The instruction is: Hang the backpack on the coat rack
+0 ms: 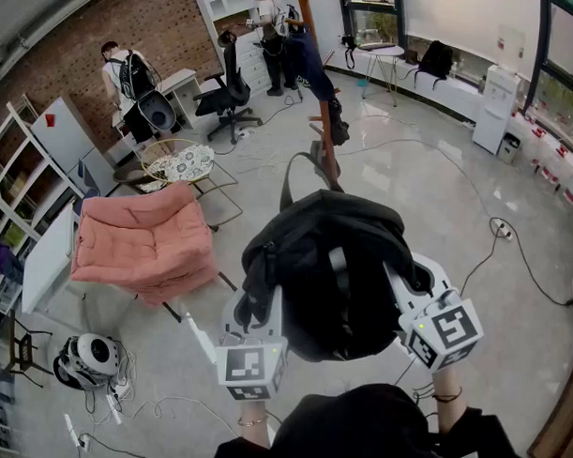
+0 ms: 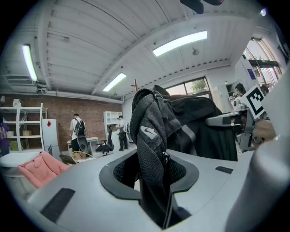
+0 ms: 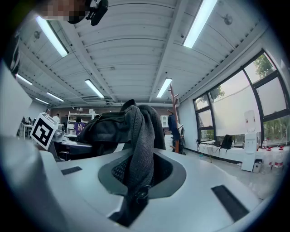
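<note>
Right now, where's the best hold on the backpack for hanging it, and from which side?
The backpack's mesh shoulder straps, from the person's side, as left tongs and right tongs grip now; that likely leaves the top loop free toward the coat rack.

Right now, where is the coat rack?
In the head view the coat rack stands at top centre, straight ahead beyond the backpack. A blue garment hangs on it, and an office chair is to its left.

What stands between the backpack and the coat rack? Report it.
Nothing visible does. Open floor runs from the backpack to the coat rack. Only thin cables lie on it, and the pink armchair sits off to the left.
</note>
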Tool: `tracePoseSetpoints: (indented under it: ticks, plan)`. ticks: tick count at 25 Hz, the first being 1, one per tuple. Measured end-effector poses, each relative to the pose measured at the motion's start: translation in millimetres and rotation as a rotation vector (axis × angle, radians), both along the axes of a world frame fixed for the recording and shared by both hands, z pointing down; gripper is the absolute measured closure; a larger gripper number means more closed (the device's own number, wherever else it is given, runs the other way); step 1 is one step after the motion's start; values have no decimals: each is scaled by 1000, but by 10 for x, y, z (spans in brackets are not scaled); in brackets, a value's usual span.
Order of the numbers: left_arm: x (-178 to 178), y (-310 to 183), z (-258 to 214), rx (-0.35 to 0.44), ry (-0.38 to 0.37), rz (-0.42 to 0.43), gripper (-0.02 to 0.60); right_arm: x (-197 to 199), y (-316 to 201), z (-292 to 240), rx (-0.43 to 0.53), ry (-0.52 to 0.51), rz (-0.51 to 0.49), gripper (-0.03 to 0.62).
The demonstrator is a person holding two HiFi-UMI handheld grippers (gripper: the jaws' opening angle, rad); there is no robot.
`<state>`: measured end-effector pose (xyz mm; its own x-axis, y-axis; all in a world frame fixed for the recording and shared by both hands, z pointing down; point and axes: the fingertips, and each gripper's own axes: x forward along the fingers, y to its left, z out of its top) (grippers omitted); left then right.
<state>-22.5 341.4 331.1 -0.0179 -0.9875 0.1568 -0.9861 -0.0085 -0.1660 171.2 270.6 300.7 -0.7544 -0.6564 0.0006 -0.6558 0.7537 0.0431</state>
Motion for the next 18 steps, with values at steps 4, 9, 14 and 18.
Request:
tracePoseSetpoints:
  ticks: [4,9,14,18]
  plan:
    - [68,-31,49,-2,-4,8,449,44,-41,55,-9,0,-3,551]
    - [170,-102,124,-22,2,-11,449,143,-147,117,-42,-17,-20,551]
    - [250,-185,185,-30,12,-41,449,204,-281,195,-59,-20,-47,551]
    - [200,-243,220,-42,26,-73,449,133,-398,211,-74,-18,-65,551]
